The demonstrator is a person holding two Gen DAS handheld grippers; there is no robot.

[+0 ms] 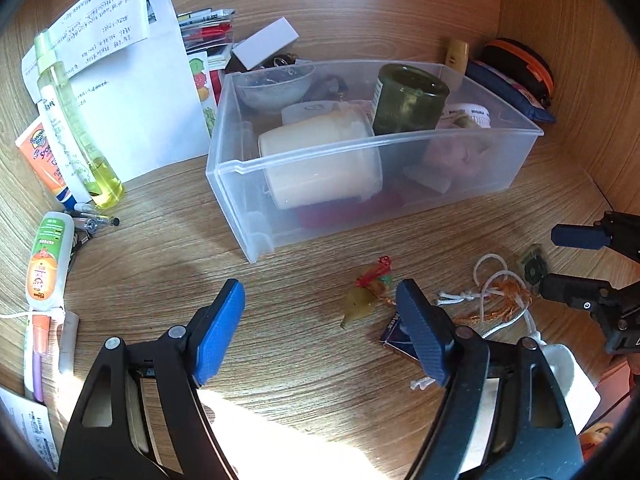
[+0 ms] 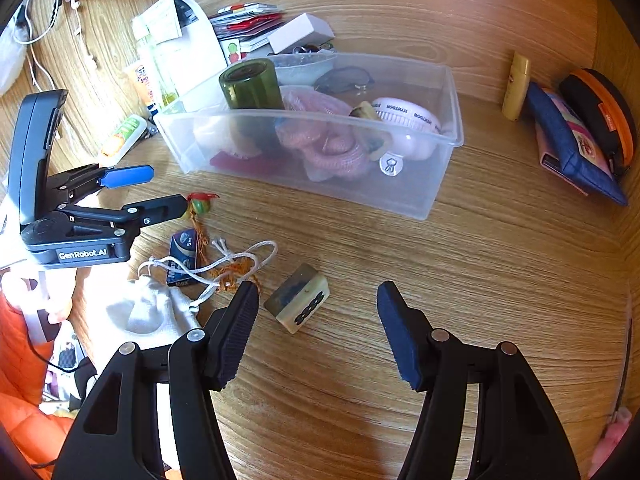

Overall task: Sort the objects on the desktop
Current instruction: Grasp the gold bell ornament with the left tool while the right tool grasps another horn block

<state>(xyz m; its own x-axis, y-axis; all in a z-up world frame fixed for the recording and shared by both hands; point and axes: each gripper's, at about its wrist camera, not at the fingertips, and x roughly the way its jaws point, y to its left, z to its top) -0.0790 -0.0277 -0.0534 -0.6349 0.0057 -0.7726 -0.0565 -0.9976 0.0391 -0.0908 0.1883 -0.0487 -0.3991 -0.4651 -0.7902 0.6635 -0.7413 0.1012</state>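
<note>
A clear plastic bin [image 1: 372,160] [image 2: 436,184] on the wooden desk holds a green jar [image 1: 408,100] [image 2: 250,84], a cream jar [image 1: 320,160], pink cloth [image 2: 328,140] and a white round case [image 2: 404,120]. My left gripper [image 1: 320,312] is open and empty just above a small charm with a red string [image 1: 366,292] [image 2: 200,204]. My right gripper [image 2: 316,308] is open and empty, with a mahjong tile [image 2: 298,300] [image 1: 532,266] lying between its fingers. A white drawstring pouch [image 2: 148,312], its cord [image 1: 488,280] and a small blue packet [image 2: 184,256] lie between the grippers.
Lotion bottles [image 1: 72,128], a small tube [image 1: 46,260], pens and papers [image 1: 132,92] crowd the left. A white box [image 1: 266,42] sits behind the bin. A yellow tube [image 2: 516,86], a blue pouch [image 2: 572,148] and an orange case [image 2: 608,116] stand at the right wall.
</note>
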